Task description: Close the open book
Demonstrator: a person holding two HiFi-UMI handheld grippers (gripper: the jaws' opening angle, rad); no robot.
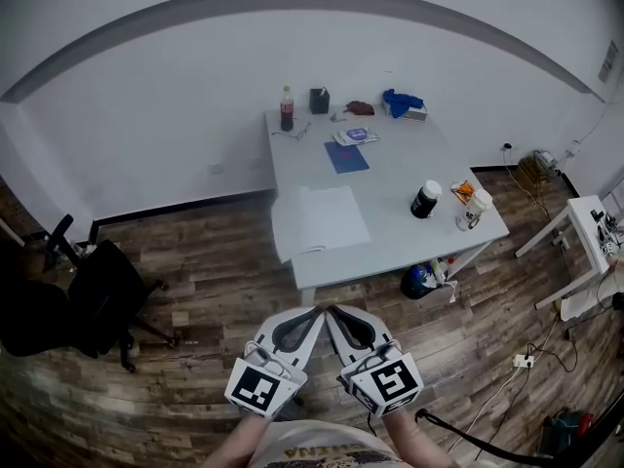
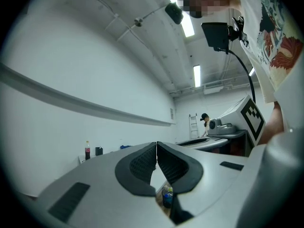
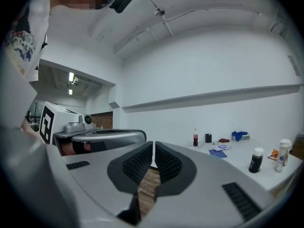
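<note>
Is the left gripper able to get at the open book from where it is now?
Probably not yet: the left gripper hangs over the floor, short of the table where the open book lies. Nothing blocks the way.

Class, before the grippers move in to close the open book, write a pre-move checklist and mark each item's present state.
1. White open book lies flat on the grey table: ok.
2. Left gripper empty, jaws shut: ok.
3. Right gripper empty, jaws shut: ok.
4. Grippers near the book: not ok; both hang over the wood floor, short of the table.
5. Pages free of clutter: ok; the white-lidded black jar stands apart.
</note>
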